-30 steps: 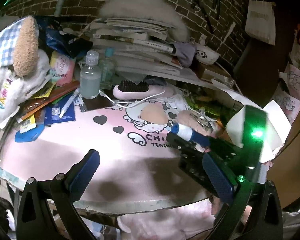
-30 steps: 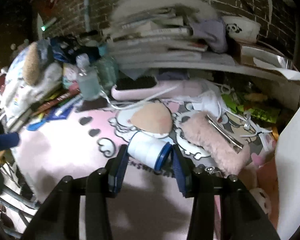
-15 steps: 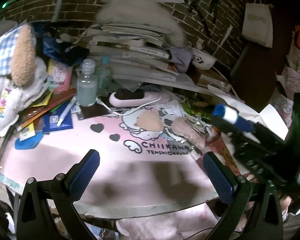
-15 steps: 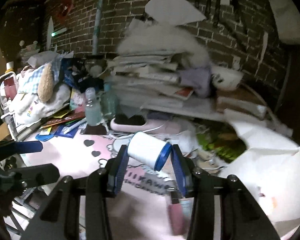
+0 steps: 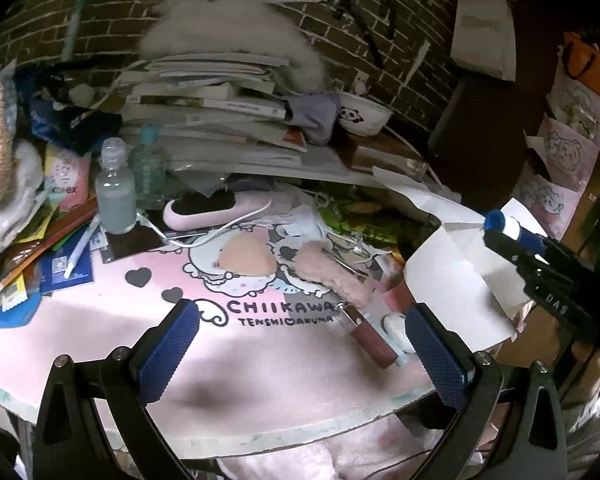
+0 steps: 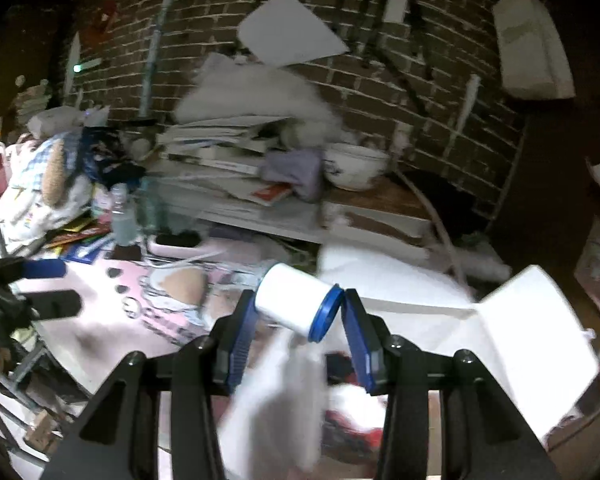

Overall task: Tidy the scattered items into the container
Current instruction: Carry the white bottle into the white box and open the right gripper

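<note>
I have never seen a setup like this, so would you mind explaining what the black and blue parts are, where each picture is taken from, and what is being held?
There is no robot here: a person carries a handheld gripper in each hand, and each has a wide-angle camera looking along its two blue-padded fingers.

The left camera shows the left gripper open and empty above a pink mat. On the mat lie a lip gloss tube, a fuzzy pink case, a pink brush and a bottle, with books stacked behind.

The right camera shows the right gripper shut on a white jar with a blue lid, held above a white paper bag. The left camera sees that gripper too, at its right edge.
</note>
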`<state>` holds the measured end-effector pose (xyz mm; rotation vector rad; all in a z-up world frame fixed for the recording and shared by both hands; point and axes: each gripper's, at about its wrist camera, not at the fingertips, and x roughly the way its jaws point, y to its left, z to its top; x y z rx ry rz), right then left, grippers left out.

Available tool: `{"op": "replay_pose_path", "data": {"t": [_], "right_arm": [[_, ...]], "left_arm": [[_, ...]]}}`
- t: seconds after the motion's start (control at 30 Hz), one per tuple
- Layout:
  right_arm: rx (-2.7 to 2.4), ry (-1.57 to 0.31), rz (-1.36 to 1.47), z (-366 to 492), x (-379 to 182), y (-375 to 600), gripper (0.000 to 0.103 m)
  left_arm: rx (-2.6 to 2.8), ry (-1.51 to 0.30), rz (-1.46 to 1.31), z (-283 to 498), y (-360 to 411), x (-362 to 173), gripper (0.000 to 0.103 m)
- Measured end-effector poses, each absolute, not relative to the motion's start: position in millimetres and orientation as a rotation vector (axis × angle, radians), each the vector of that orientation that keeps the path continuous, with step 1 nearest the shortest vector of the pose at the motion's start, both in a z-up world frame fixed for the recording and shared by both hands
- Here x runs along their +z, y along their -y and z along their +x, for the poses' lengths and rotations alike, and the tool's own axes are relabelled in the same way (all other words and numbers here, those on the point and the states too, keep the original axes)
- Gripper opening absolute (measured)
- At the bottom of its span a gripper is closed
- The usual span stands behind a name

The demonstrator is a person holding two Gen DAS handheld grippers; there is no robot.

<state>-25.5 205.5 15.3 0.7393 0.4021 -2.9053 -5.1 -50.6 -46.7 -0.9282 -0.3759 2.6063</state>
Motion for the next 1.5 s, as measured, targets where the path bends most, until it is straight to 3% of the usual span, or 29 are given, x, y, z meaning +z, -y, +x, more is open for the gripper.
{"op": "replay_pose_path", "data": {"t": [0.33,0.83,1.17,1.27,1.33,1.5], "right_arm": [[-2.888,-0.389,1.001,-43,12,-271,0.040],[-2.546,-0.386,1.527,-90,-11,-295,0.040],[-2.466,-0.533,1.682,-116,-16,-294,0.041],[-2.457,-0.591,1.689,-118,-18,-292,0.049],[-2.481,-0.623,1.659,-117,-16,-291,0.066],[-2.546,-0.580,1.569,-113,-1,-289,0.067]], "left_arm": [[2.584,0.347,-0.942,-6,38,-48,0.103],[2.575,0.340,-0.965,-10,34,-51,0.103],[2.569,0.329,-0.973,-12,33,-53,0.103],[2.569,0.321,-0.980,-13,33,-55,0.103],[2.569,0.323,-0.987,-15,33,-56,0.103],[2.564,0.323,-1.001,-17,32,-60,0.103]]}}
